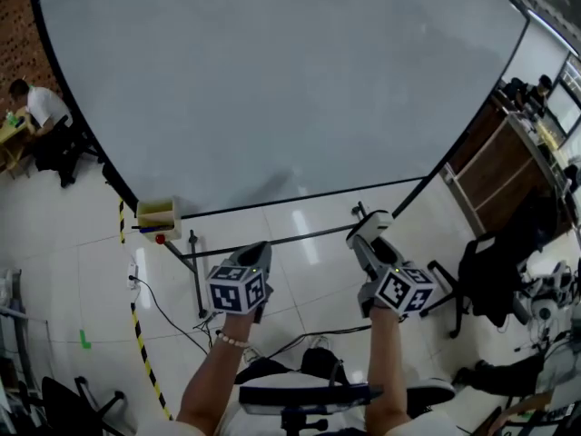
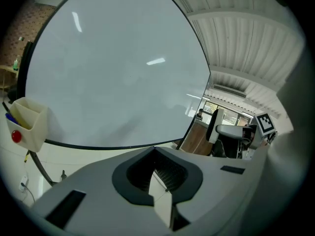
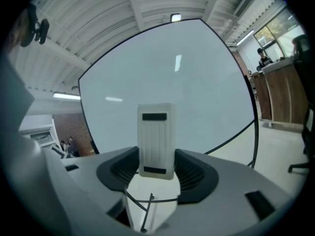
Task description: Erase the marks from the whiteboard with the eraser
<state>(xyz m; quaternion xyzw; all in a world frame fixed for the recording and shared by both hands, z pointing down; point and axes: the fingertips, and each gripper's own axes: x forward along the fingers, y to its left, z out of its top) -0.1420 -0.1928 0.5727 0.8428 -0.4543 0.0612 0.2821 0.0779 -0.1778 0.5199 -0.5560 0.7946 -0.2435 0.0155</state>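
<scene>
Filling the far side, the whiteboard (image 1: 272, 80) looks clean, with no marks I can make out. The left gripper (image 2: 155, 154) is closed on nothing. The right gripper (image 3: 156, 155) clamps the eraser (image 3: 156, 129) by its lower end, near the board's bottom edge but apart from it. The eraser looks light and stiff, probably smooth plastic, so it is best squeezed across its long sides.
</scene>
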